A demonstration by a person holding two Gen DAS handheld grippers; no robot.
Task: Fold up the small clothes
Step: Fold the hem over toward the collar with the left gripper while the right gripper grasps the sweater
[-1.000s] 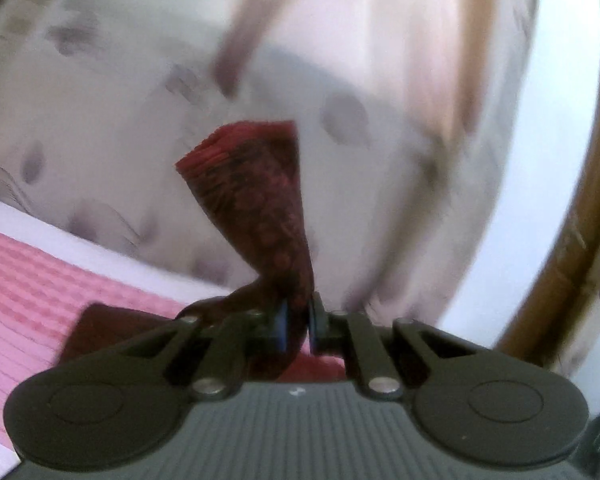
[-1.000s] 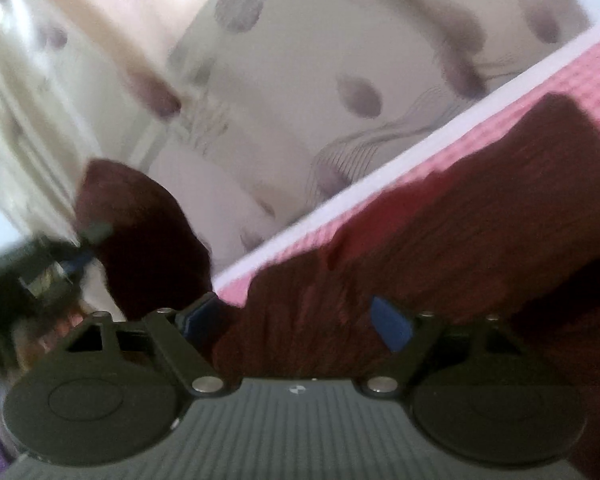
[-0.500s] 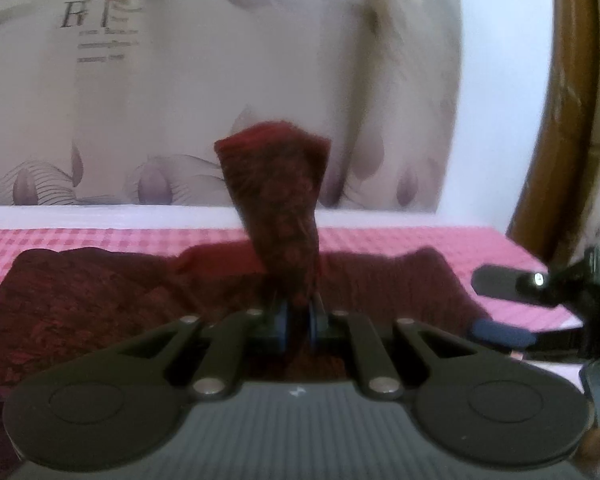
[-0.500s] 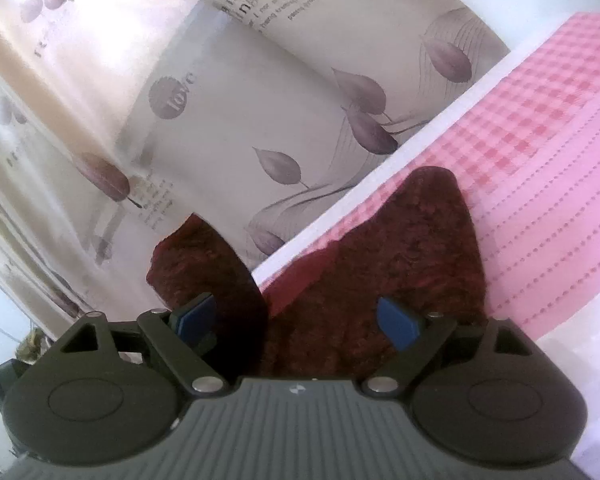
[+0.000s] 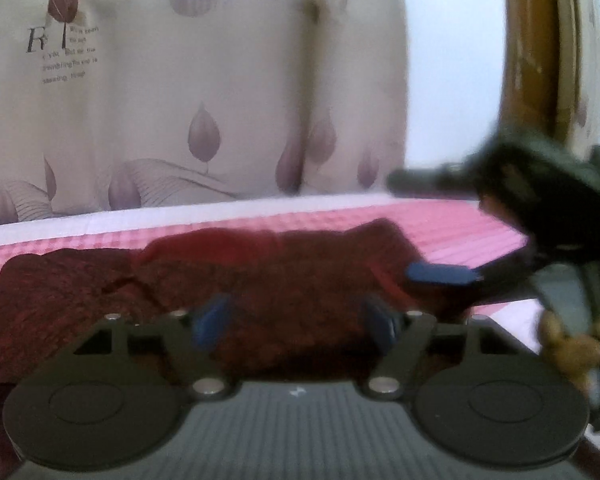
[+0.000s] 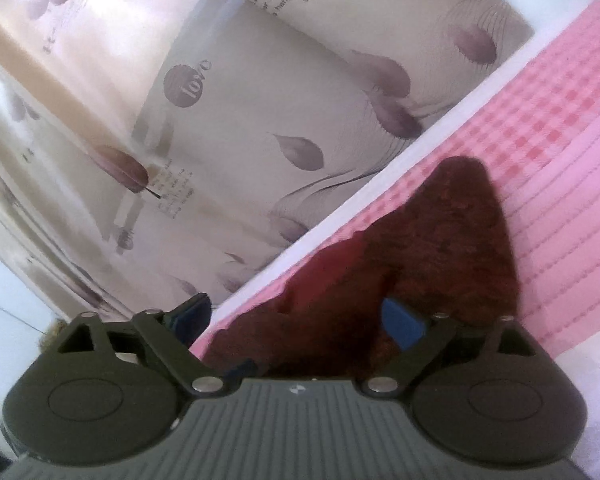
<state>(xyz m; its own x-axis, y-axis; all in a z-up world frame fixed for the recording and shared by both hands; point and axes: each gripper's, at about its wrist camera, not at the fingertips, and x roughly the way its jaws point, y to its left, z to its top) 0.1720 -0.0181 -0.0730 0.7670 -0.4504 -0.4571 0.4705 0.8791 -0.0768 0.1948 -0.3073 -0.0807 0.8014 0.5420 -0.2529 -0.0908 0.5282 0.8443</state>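
Both claws, left claw (image 5: 296,320) and right claw (image 6: 296,316), are opening over the dark-red garment (image 5: 260,276).

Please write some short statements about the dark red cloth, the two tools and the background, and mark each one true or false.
1. The dark red patterned cloth lies on a pink checked cover. True.
2. The left tool pinches a raised piece of the cloth. False: its jaws are opening, and the cloth lies flat beyond the blue pads, not pinched.
3. The right tool appears in the left wrist view. True: it enters from the right edge.
4. The beige curtain behind is plain. False: it has purple leaf prints and text.
5. The right tool is shut on the cloth. False: its jaws are opening.
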